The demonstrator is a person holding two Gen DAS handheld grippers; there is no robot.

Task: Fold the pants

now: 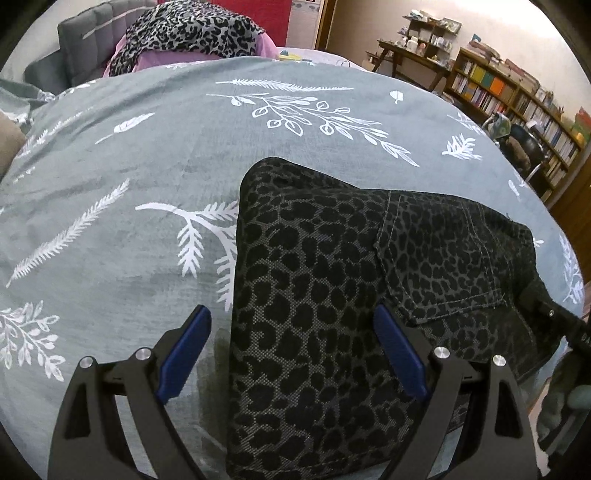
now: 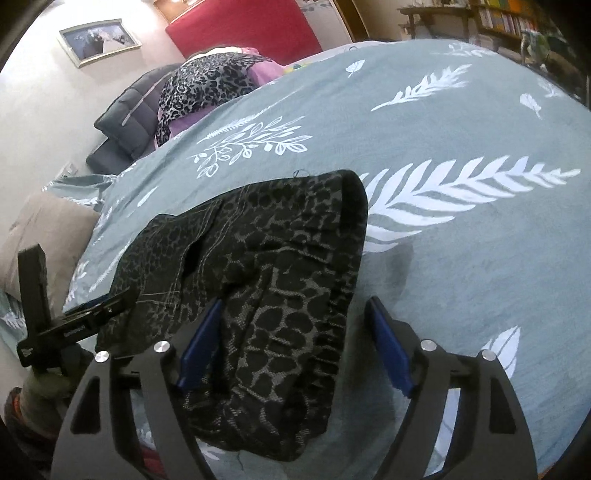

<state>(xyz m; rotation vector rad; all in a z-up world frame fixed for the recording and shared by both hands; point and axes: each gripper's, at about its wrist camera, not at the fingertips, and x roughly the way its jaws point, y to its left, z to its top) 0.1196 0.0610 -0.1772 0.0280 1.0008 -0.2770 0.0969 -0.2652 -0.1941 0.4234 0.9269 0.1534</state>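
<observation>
Dark leopard-print pants (image 1: 332, 280) lie folded in a thick stack on the grey-green bedspread (image 1: 147, 147). A back pocket shows on top at the right. My left gripper (image 1: 291, 332) is open, its blue pads astride the stack's left edge, just above the cloth. In the right wrist view the pants (image 2: 280, 266) show their elastic waistband end. My right gripper (image 2: 295, 332) is open, jaws either side of the waistband edge. The other gripper (image 2: 85, 317) shows at the left of that view; the right gripper's tip (image 1: 554, 314) shows at the right edge of the left wrist view.
The bedspread (image 2: 461, 258) has white leaf prints. A lighter leopard-print cloth (image 1: 188, 33) on pink fabric lies at the bed's far end by a grey headboard (image 1: 81, 40). Bookshelves (image 1: 517, 99) and a chair (image 1: 524, 144) stand at the right. A beige cushion (image 2: 40, 236) lies at the left.
</observation>
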